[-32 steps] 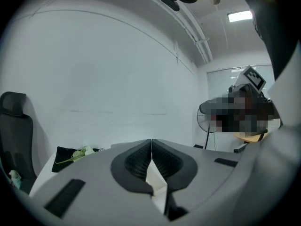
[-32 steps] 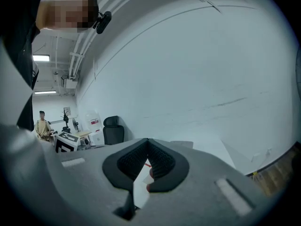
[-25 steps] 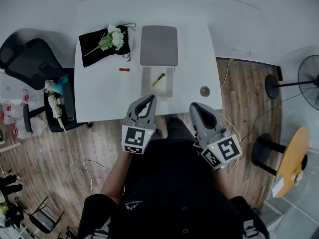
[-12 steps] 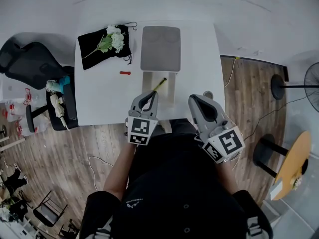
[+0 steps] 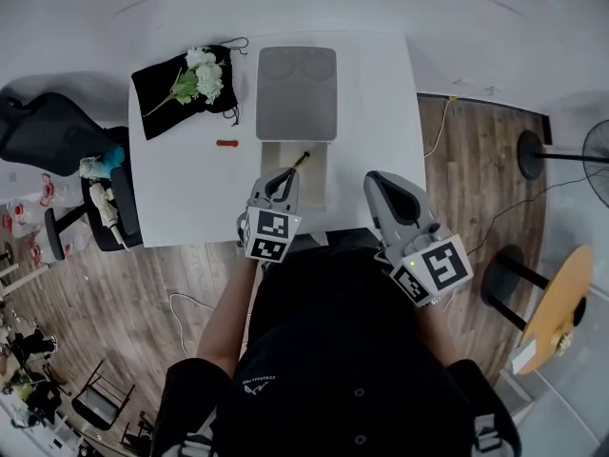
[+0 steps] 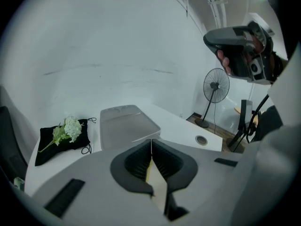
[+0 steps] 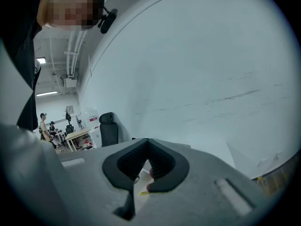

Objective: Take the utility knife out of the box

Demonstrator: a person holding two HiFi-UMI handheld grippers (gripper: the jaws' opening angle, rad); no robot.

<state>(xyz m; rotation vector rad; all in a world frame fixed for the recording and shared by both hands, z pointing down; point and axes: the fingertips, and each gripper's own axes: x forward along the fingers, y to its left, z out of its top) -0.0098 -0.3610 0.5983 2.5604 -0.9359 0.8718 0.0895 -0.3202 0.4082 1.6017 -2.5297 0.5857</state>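
Both are closed and empty: left gripper (image 5: pixel 284 173) and right gripper (image 5: pixel 382 178), at the white desk's (image 5: pixel 181 193) near edge. The utility knife (image 5: pixel 302 159) lies in the open box (image 5: pixel 320 181), at 12 o'clock off the left one. Flower pouch (image 5: pixel 162 89) at 11, wood floor (image 5: pixel 114 293) all around. Only the right gripper view catches a person (image 7: pixel 43 126) way back.

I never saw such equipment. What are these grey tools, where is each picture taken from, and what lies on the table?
A person holds a gripper in each hand; the patterned cubes are part of them. The overhead picture comes from a camera on the person's head, looking down at the left gripper, right gripper and white table. The other two come from cameras riding on each gripper, looking along its jaws. On the table lie a black cloth with white flowers, a small red thing, and a grey box whose open part holds a yellow knife. Both grippers are shut and empty.
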